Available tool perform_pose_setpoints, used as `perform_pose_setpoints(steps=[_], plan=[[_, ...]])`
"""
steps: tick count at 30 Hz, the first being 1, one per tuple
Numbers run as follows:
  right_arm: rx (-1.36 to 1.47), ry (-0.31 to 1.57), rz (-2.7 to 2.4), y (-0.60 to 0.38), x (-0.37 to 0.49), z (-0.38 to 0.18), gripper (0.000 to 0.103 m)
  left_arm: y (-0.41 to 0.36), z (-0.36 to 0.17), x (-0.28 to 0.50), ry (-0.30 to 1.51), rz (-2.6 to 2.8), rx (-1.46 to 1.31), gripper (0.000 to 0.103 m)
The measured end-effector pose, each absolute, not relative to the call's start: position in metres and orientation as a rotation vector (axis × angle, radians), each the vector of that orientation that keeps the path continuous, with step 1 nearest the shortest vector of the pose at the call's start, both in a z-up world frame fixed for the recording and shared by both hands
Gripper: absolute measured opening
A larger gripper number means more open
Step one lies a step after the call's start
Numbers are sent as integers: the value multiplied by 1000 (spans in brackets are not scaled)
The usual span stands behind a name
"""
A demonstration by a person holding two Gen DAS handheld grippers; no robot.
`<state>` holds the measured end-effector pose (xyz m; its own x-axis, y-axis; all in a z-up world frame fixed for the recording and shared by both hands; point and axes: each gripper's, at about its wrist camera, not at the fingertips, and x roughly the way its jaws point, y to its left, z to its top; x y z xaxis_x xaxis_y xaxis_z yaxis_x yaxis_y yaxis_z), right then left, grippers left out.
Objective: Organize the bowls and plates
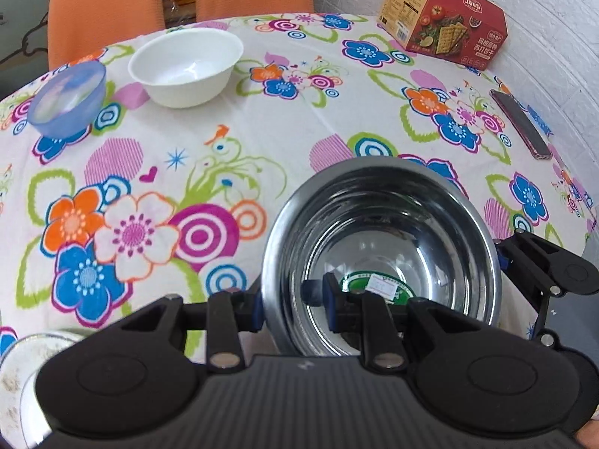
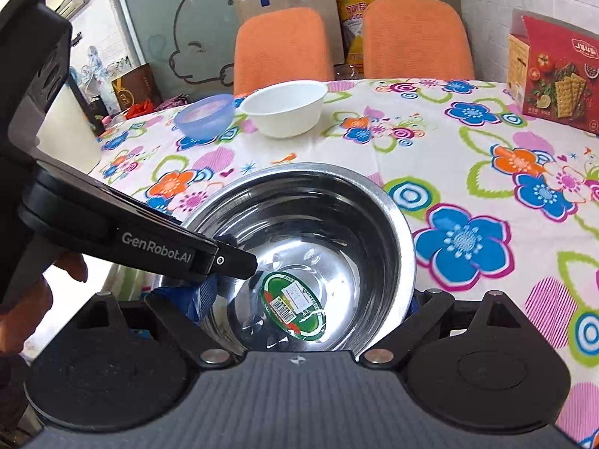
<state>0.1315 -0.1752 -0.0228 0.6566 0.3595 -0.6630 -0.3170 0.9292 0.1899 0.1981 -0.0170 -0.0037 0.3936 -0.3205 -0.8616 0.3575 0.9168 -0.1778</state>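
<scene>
1. Sitting near the front edge of the tabletop [image 1: 262,119], the steel bowl [image 1: 382,224] is shiny and deep, with a green round sticker [image 2: 294,305] bearing a barcode on its inner bottom; otherwise it holds nothing.
2. The left gripper [image 1: 294,299] is clamped on the bowl's near-left rim, one blue-padded finger outside the wall and one inside.
3. The right gripper [image 2: 307,303] stands wide apart, its fingers on either side of the bowl; whether the pads touch the wall cannot be told.
4. A white bowl [image 1: 186,66] sits towards the far left of the tabletop, upright and empty.
5. A blue translucent bowl [image 1: 68,99] stands just beside it, nearer the left edge; its contents cannot be told.
6. A white plate [image 1: 26,366] shows at the front left corner, partly hidden by the left gripper.
7. A red cracker box [image 1: 445,18] stands at the far right corner, and a phone [image 1: 520,123] lies along the right edge.
8. Two orange chairs [image 2: 415,37] stand beyond the far edge.
</scene>
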Motion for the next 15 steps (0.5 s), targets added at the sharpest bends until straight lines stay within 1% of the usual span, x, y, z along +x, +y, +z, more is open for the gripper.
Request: perform_pose_setpoints(steps=[6, 8, 11, 14, 15], plan=[[59, 784, 391, -173, 123, -31, 81, -13, -13, 186, 1092, -430, 35, 21], [67, 800, 390, -174, 126, -36, 81, -14, -14, 183, 1078, -428, 38, 24], [46, 801, 406, -172, 125, -37, 81, -15, -15, 180, 1063, -425, 37, 31], [51, 807, 412, -178, 124, -35, 79, -14, -14, 177, 1046, -408, 46, 54], [59, 797, 400, -183, 122, -31, 79, -12, -12, 175, 1033, -399, 44, 54]])
